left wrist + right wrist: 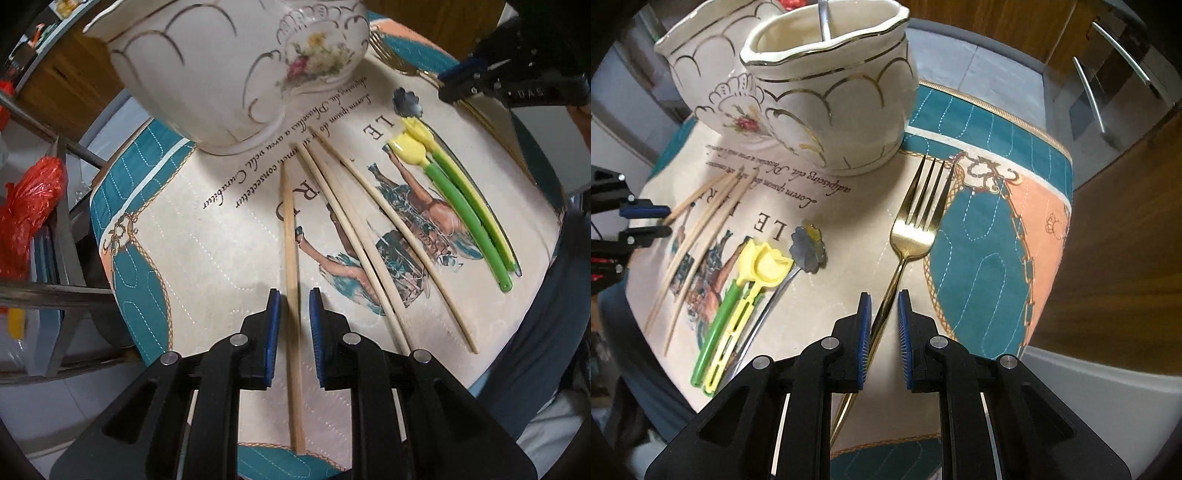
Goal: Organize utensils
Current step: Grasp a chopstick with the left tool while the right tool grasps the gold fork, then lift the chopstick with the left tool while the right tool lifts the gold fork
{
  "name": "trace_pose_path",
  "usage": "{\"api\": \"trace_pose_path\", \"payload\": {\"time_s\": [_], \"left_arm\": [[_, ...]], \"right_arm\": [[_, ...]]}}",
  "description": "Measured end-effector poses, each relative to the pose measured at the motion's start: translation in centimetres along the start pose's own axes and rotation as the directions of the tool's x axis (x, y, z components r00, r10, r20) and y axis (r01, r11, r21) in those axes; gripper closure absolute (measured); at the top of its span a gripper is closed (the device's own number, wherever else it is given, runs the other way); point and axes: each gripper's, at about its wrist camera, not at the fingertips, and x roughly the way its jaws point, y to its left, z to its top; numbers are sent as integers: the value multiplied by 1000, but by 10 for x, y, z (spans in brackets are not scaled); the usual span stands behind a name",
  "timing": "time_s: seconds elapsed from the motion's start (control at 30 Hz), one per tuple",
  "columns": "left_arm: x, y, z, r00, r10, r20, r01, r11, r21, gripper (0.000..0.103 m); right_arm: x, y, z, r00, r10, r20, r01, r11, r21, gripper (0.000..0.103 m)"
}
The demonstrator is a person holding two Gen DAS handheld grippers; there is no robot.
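My left gripper (294, 291) points down at the printed mat (203, 277). A wooden chopstick (290, 229) runs between its narrow jaws, and a gap shows on each side of it. Three more chopsticks (354, 236) and green and yellow plastic utensils (461, 206) lie to its right. A cream two-pot ceramic holder (842, 110) stands at the back with a metal handle (823, 18) inside it. My right gripper (884, 295) straddles the thin handle of the gold fork (916, 229). The handle lies close to the left pad, and a gap shows on its other side. A flower-headed spoon (807, 251) lies left of the fork.
The mat's teal border (979, 258) ends near the fork, with the table edge just beyond it. Wooden cabinet doors (1108, 258) with metal handles (1089, 92) are on the right. A red plastic bag (29, 206) and metal rack bars (55, 291) sit off the table's left.
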Motion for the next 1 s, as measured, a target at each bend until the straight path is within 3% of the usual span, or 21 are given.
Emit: {"api": "trace_pose_path", "payload": {"time_s": [0.2, 0.37, 0.43, 0.67, 0.77, 0.87, 1.0], "left_arm": [[1, 3, 7, 999, -23, -39, 23, 1000, 16, 87], [4, 15, 14, 998, -57, -28, 57, 998, -11, 91], [5, 15, 10, 998, -55, -4, 55, 998, -14, 97], [-3, 22, -20, 984, -51, 172, 68, 993, -97, 97], [-12, 31, -38, 965, -42, 260, 81, 987, -141, 97], [-25, 39, -53, 931, -33, 363, 108, 976, -188, 97], [-45, 46, -69, 860, 2, 510, 144, 959, -246, 97]], "right_arm": [[0, -5, -1, 1000, 9, -11, -9, 1000, 7, 89], [2, -10, 2, 1000, 11, -9, -11, 1000, 27, 91], [3, -15, -1, 1000, 27, 14, -27, 998, 51, 93], [-6, -32, -26, 994, 46, 95, -55, 995, 86, 96], [-13, -36, -39, 987, 62, 148, -75, 993, 88, 96], [-24, -34, -54, 973, 79, 216, -98, 992, 81, 96], [-44, -30, -76, 932, 111, 345, -144, 987, 70, 96]]}}
